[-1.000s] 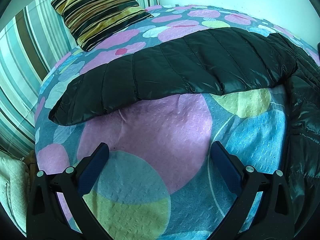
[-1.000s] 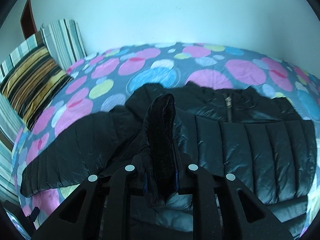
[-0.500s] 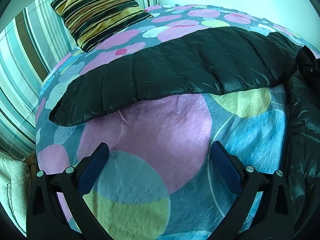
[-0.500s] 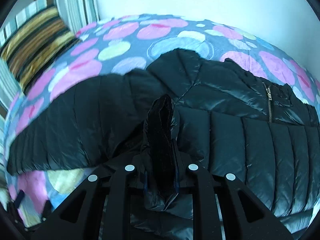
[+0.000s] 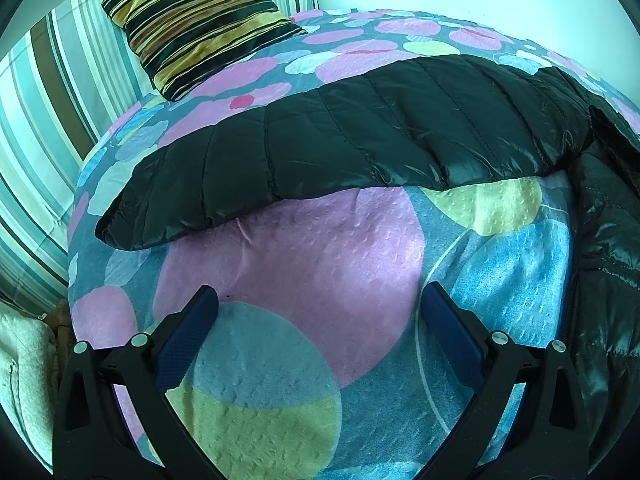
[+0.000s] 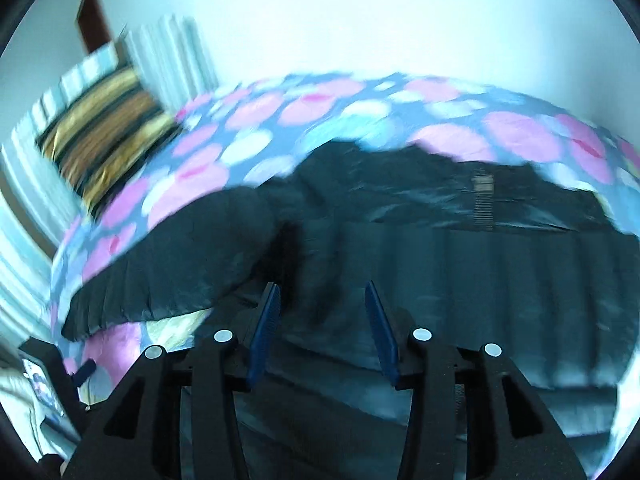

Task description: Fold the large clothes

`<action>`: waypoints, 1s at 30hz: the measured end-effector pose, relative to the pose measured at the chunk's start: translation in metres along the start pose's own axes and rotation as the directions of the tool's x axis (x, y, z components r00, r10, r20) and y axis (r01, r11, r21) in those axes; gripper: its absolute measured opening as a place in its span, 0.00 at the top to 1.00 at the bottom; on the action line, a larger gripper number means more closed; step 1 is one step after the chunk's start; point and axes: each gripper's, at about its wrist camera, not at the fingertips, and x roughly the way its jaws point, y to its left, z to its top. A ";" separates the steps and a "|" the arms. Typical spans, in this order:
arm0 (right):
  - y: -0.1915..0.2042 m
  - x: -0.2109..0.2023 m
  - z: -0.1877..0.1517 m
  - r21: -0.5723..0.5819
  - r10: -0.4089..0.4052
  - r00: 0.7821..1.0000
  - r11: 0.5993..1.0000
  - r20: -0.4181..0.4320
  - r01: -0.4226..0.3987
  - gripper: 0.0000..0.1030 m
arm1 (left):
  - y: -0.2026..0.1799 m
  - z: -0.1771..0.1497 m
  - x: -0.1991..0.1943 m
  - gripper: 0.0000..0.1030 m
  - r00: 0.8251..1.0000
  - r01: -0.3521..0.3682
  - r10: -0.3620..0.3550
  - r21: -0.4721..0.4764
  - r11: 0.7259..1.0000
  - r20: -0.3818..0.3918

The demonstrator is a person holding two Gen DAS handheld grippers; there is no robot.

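A black quilted puffer jacket point(image 6: 460, 264) lies spread on the bed. Its left sleeve point(image 5: 340, 140) stretches out to the left across the spotted bedcover point(image 5: 304, 264). My left gripper point(image 5: 318, 304) is open and empty, low over the cover in front of the sleeve. My right gripper point(image 6: 322, 292) is open over the jacket's body near the shoulder, with nothing between its fingers. The right wrist view is blurred by motion. The jacket's zip point(image 6: 482, 200) shows near the collar.
A striped gold and black cushion point(image 5: 200, 24) leans at the head of the bed against striped fabric point(image 5: 48, 120). A white wall point(image 6: 360, 20) runs behind the bed. A pale blanket point(image 5: 20, 380) lies off the left edge.
My right gripper has opened and let go of the fold of jacket it held, and it has swung upward. The left gripper has stayed still and open.
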 end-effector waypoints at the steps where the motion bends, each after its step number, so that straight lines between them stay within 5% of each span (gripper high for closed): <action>1: -0.016 -0.010 0.000 0.028 -0.023 1.000 0.999 0.021 0.022 0.57 | 0.000 0.000 0.000 0.02 1.000 0.000 0.000 0.000 1.000 0.001; 4: -0.090 -0.038 0.001 0.152 -0.168 0.984 0.976 0.067 0.156 0.62 | 0.000 0.000 0.001 0.02 1.000 0.000 0.000 0.000 1.000 -0.001; 7: -0.168 -0.047 0.003 0.298 -0.293 0.955 0.916 0.042 0.268 0.80 | 0.000 0.000 0.001 0.02 1.000 -0.001 0.001 0.001 1.000 0.000; 12: -0.251 -0.036 0.006 0.421 -0.376 0.926 0.836 -0.028 0.352 0.92 | 0.001 0.001 0.001 0.02 1.000 -0.003 0.003 0.003 1.000 0.000; 20: -0.265 0.032 -0.002 0.341 -0.278 0.945 0.883 -0.172 0.322 0.93 | 0.002 0.001 0.000 0.02 1.000 -0.001 0.001 0.002 1.000 -0.002; 30: -0.251 -0.003 -0.004 0.333 -0.323 0.943 0.883 -0.082 0.331 0.93 | 0.001 0.001 0.000 0.02 1.000 -0.001 0.001 0.001 1.000 -0.002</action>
